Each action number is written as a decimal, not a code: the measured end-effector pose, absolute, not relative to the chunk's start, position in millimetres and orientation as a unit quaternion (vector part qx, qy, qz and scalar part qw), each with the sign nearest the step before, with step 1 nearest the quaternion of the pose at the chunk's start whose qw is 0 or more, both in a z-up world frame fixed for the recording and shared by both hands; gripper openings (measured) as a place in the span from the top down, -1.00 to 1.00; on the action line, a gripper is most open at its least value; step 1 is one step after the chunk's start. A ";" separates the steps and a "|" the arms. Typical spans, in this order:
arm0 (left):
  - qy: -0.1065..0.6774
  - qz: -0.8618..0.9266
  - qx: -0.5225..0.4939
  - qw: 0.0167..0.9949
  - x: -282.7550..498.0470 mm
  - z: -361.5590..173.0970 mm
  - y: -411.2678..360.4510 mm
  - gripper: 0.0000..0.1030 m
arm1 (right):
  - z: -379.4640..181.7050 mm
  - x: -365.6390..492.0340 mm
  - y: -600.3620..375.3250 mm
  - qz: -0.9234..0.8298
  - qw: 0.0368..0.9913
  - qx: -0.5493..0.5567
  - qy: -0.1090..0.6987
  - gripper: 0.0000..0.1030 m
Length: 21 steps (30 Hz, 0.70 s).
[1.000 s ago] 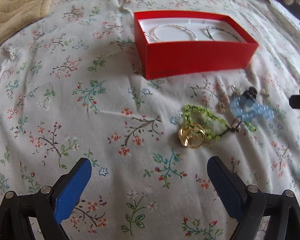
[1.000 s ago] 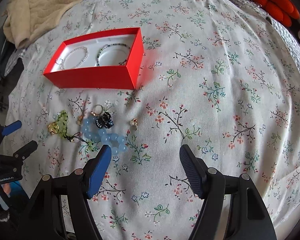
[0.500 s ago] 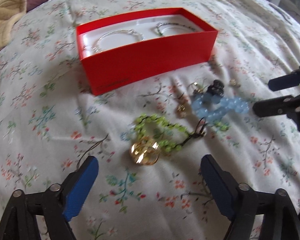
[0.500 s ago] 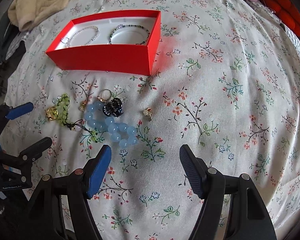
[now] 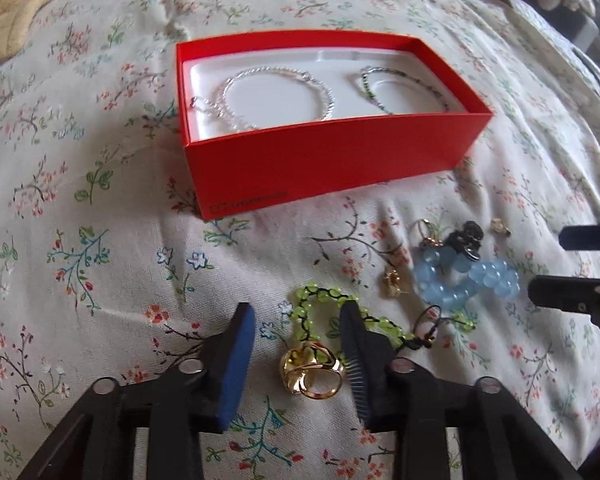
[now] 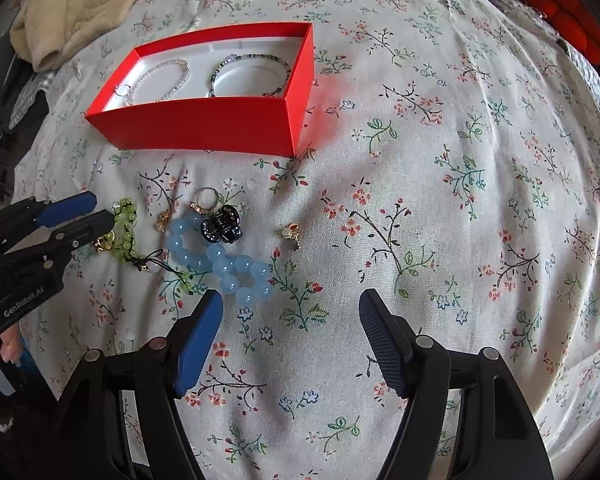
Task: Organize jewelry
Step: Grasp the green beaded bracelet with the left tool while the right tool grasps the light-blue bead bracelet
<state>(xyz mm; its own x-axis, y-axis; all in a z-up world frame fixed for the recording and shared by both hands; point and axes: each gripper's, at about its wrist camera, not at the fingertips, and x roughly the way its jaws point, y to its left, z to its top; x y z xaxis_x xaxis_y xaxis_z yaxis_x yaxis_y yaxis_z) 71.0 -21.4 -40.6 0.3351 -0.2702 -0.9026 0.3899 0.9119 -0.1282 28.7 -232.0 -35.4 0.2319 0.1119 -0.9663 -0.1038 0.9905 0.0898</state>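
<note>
my left gripper (image 5: 300, 344) sits low in the frame, jaws partly spread around a gold ring (image 5: 312, 368) and the green bead bracelet (image 5: 328, 312) on the floral bedspread (image 5: 100, 240). my right gripper (image 6: 290, 320) has its jaws spread wide just below the blue bead bracelet (image 6: 220, 260). the red box (image 5: 320, 156), upper centre, holds two bracelets.

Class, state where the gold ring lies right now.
In the left wrist view, the gold ring lies on the bedspread between the left gripper fingers, touching the green bead bracelet.
</note>
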 end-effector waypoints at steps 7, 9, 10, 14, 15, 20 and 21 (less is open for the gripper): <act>0.572 -0.194 0.043 0.796 82.0 -56.5 -30.5 0.55 | -37.1 31.2 -231.2 0.070 0.783 0.018 0.618 -0.43; 0.576 -0.187 0.044 0.794 83.4 -59.3 -34.5 0.57 | -37.4 31.8 -229.7 0.070 0.783 0.021 0.617 -0.43; 0.577 -0.183 0.044 0.795 84.6 -59.9 -36.3 0.61 | -37.7 31.9 -229.2 0.070 0.783 0.022 0.618 -0.43; 0.578 -0.171 0.047 0.797 86.5 -60.7 -42.3 0.92 | -38.8 34.6 -226.7 0.071 0.783 0.028 0.618 -0.43; 0.578 -0.169 0.046 0.797 87.1 -60.2 -42.3 0.92 | -38.6 35.1 -226.6 0.072 0.783 0.028 0.617 -0.43; 0.566 -0.170 0.027 0.806 87.6 -47.2 -42.3 0.93 | -34.9 38.9 -225.3 0.075 0.787 0.037 0.612 -0.43; 0.562 -0.172 0.024 0.809 86.8 -43.7 -41.7 0.93 | -33.9 39.6 -226.8 0.077 0.788 0.042 0.610 -0.43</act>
